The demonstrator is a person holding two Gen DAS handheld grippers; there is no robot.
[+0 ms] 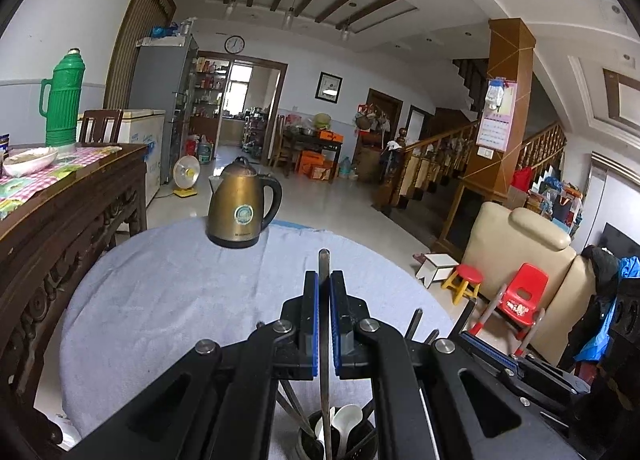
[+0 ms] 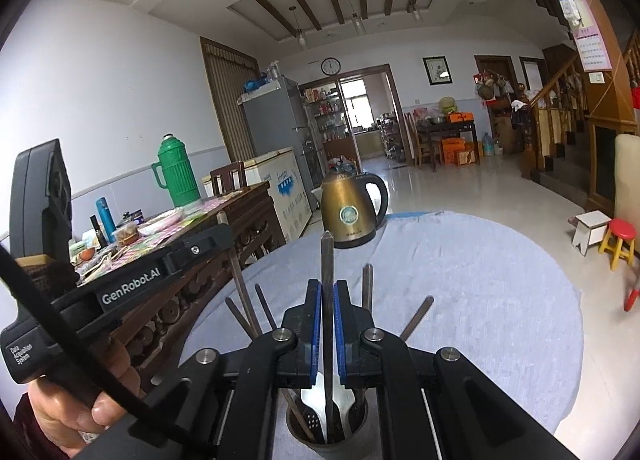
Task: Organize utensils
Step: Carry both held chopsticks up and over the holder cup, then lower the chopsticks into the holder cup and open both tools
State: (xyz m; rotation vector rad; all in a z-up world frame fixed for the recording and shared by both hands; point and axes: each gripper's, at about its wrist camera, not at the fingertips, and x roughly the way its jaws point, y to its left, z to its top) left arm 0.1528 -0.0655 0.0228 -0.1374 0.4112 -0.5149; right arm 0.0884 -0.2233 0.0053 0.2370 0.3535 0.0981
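Directly below my left gripper [image 1: 324, 280], clamped on 1 dark upright chopstick [image 1: 324, 260], sits the round utensil holder [image 1: 308, 444]; right gripper [image 2: 327, 288] likewise clamps 1 chopstick [image 2: 327, 256].

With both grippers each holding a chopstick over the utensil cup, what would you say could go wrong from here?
1. The utensil cup already holds spoons and other chopsticks; the chopstick in the right gripper could jam against them or tip the cup.
2. The left gripper pinches its chopstick over the same cup, close beside the right one, so the two grippers might collide.
3. Each thin stick sits between narrow pads and might pivot or slip.
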